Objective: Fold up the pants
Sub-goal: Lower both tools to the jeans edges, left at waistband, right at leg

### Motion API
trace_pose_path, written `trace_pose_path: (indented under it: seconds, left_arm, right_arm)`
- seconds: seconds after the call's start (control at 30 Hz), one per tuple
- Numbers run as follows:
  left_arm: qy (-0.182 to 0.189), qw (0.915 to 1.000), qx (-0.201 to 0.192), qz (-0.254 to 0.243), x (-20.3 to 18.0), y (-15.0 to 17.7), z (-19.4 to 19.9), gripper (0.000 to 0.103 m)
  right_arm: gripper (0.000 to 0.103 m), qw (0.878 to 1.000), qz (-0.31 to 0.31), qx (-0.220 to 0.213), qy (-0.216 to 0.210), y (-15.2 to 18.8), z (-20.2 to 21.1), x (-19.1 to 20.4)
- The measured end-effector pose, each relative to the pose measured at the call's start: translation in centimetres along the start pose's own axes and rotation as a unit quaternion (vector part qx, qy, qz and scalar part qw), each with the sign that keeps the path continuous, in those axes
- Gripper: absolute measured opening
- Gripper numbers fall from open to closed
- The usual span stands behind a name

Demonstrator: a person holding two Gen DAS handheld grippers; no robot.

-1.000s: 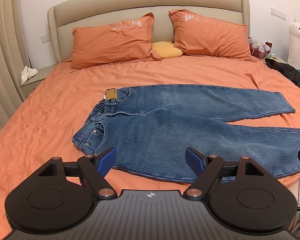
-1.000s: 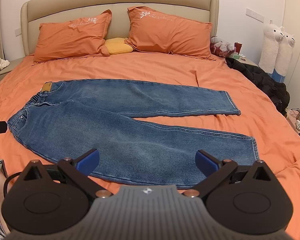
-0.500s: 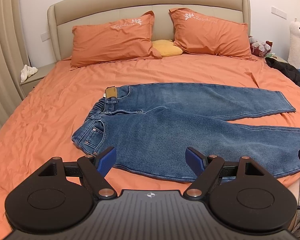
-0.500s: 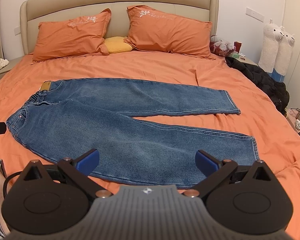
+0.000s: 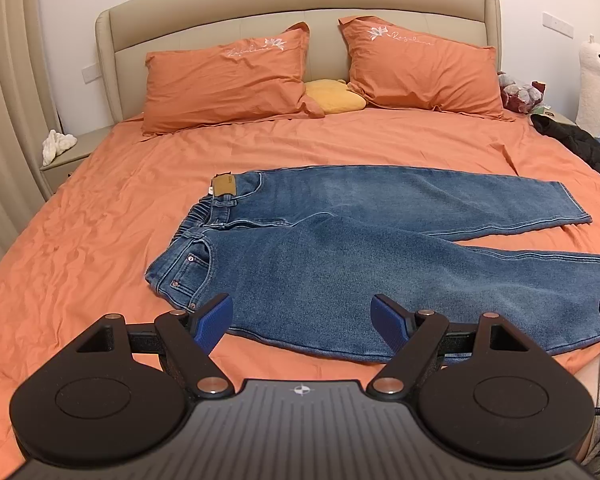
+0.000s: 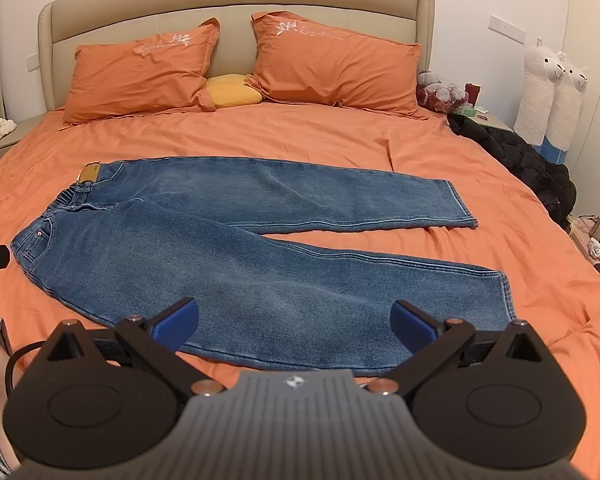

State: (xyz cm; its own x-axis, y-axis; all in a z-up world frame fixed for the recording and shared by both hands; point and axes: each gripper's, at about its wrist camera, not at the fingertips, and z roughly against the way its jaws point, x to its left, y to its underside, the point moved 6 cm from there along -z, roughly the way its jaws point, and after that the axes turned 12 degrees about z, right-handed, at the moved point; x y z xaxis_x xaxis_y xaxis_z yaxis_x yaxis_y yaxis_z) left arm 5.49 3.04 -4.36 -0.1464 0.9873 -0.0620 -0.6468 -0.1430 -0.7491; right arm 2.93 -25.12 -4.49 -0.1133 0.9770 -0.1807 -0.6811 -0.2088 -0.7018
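Note:
Blue jeans (image 5: pixel 340 256) lie flat on the orange bed sheet (image 5: pixel 100 240), waistband to the left, both legs spread apart toward the right. They also show in the right wrist view (image 6: pixel 240 264). My left gripper (image 5: pixel 302 322) is open and empty, hovering over the near edge of the jeans by the waist and hip. My right gripper (image 6: pixel 294 326) is open and empty, hovering over the near edge of the nearer leg. Neither gripper touches the denim.
Two orange pillows (image 5: pixel 228 76) and a yellow cushion (image 5: pixel 334 98) lie at the beige headboard. A black garment (image 6: pixel 520 156) lies on the bed's right edge. White plush alpacas (image 6: pixel 552 92) stand at the right wall. A nightstand (image 5: pixel 66 156) stands at the left.
Both views have shifted very slightly; the jeans sit a touch lower and closer in frame. Both grippers stay open and empty, and the jeans have not moved.

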Motion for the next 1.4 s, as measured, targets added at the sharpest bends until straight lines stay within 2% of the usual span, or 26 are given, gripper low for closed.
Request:
trace_pose_path:
  seconds: [0.2,0.4,0.5,0.57,0.63,0.7,0.73,0.83,0.87,1.0,1.07,1.27,1.4]
  left_arm:
    - [-0.001,1.0,0.003,-0.007,0.0,0.1,-0.1,0.092]
    - [-0.008,0.9971,0.006,-0.076,0.9,-0.8,-1.0,0.089]
    - [0.002,0.9925,0.012,-0.121,1.3,-1.5,-1.9,0.083]
    - [0.017,0.9889,0.023,-0.146,1.6,-1.9,-2.8,0.081]
    - [0.028,0.9846,0.032,-0.17,1.9,-2.3,-4.0,0.079]
    - [0.032,0.9794,0.043,-0.195,2.3,-2.7,-5.5,0.077]
    - [0.034,0.9764,0.051,-0.207,2.4,-2.7,-6.3,0.077]
    - [0.032,0.9658,0.076,-0.246,3.1,-2.7,-9.0,0.077]
    - [0.03,0.9609,0.086,-0.262,3.4,-2.5,-10.0,0.077]
    - [0.022,0.9371,0.139,-0.32,4.5,-1.2,-13.8,0.077]
    - [0.016,0.9244,0.161,-0.346,5.1,-0.2,-15.6,0.077]
    - [0.007,0.897,0.225,-0.38,6.2,2.4,-19.9,0.077]
    - [0.001,0.8697,0.251,-0.425,6.5,4.3,-21.8,0.077]
  right_arm:
    - [0.098,1.0,0.004,-0.004,0.004,0.0,0.2,-0.4]
    - [0.098,0.999,0.025,-0.046,-0.008,-0.7,0.0,-3.3]
    - [0.096,0.998,0.051,-0.035,-0.021,-0.9,-1.4,-5.1]
    - [0.088,0.996,0.072,-0.032,-0.036,-0.8,-2.4,-6.2]
    - [0.08,0.994,0.102,-0.01,-0.036,-0.7,-4.0,-7.2]
    - [0.061,0.991,0.127,0.015,-0.043,-0.3,-5.8,-8.2]
    - [0.059,0.989,0.134,0.033,-0.051,0.0,-6.7,-8.6]
    - [0.052,0.982,0.143,0.092,-0.087,0.9,-9.9,-9.8]
    - [0.046,0.978,0.148,0.111,-0.098,1.2,-11.0,-10.1]
    - [0.041,0.962,0.164,0.183,-0.119,3.1,-14.9,-11.5]
    - [0.041,0.952,0.181,0.218,-0.118,4.1,-16.7,-12.2]
    - [0.041,0.919,0.22,0.303,-0.124,7.3,-20.0,-13.5]
    - [0.04,0.904,0.23,0.335,-0.134,8.5,-21.1,-14.5]
